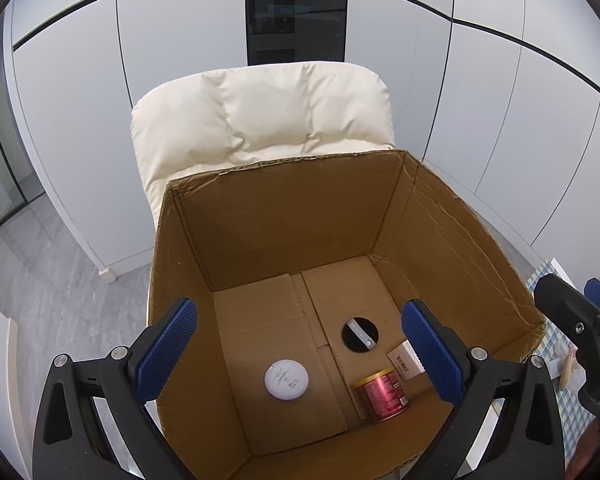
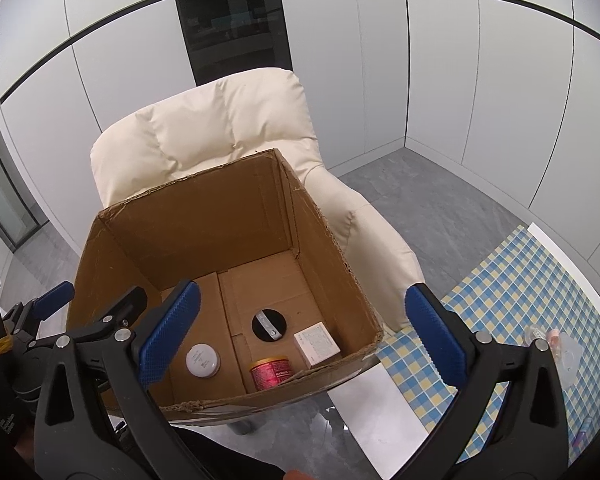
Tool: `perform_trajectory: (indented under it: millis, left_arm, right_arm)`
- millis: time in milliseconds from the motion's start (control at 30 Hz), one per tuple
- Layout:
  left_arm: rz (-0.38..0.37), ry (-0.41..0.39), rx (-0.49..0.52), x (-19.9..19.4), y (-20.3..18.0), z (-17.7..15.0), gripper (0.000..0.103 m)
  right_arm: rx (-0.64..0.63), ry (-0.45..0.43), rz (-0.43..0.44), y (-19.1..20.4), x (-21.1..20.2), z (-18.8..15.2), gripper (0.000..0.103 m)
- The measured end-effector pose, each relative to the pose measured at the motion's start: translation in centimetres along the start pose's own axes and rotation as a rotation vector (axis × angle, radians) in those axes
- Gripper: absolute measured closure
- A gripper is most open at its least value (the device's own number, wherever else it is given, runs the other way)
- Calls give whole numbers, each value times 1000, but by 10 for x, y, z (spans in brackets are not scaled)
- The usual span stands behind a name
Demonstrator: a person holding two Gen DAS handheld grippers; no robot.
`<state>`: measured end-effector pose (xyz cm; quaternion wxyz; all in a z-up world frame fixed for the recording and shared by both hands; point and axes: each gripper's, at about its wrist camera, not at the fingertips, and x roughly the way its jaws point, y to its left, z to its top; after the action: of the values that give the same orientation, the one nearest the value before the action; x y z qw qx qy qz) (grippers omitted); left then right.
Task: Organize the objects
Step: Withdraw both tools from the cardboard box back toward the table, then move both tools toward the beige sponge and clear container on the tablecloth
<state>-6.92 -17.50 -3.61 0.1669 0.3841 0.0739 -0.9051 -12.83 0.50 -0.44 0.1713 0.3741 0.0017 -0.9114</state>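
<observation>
An open cardboard box (image 1: 284, 208) (image 2: 196, 216) stands on a cream padded chair. On its floor lie a round white case (image 1: 287, 379) (image 2: 202, 361), a red tin (image 1: 381, 393) (image 2: 271, 372) on its side, a small white carton (image 1: 405, 360) (image 2: 317, 345) and a round black item (image 1: 360, 334) (image 2: 269, 325) with a white strip across it. My left gripper (image 1: 300, 356) hangs open above the box with nothing between its blue pads. My right gripper (image 2: 302, 338) also stands wide open over the box's near right corner, holding nothing.
The cream chair (image 1: 260, 116) (image 2: 204, 124) backs onto white wall panels. To the right lies a table with a blue and yellow checked cloth (image 2: 512, 292) carrying small clear plastic items (image 2: 556, 344). Grey tiled floor (image 1: 48, 280) surrounds the chair.
</observation>
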Motion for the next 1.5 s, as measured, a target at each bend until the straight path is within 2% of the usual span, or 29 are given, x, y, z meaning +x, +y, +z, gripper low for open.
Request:
perform_trajectory:
  millis: [633,1500]
  left_arm:
    - [-42,9,29,0,-28,1,1]
    - [-157,19,140,-8,-119,-12,1]
  right_arm:
    - [36,-8,-37,-28,-11,-4,0]
    - [154,-31,-137,-115,-44,-24,0]
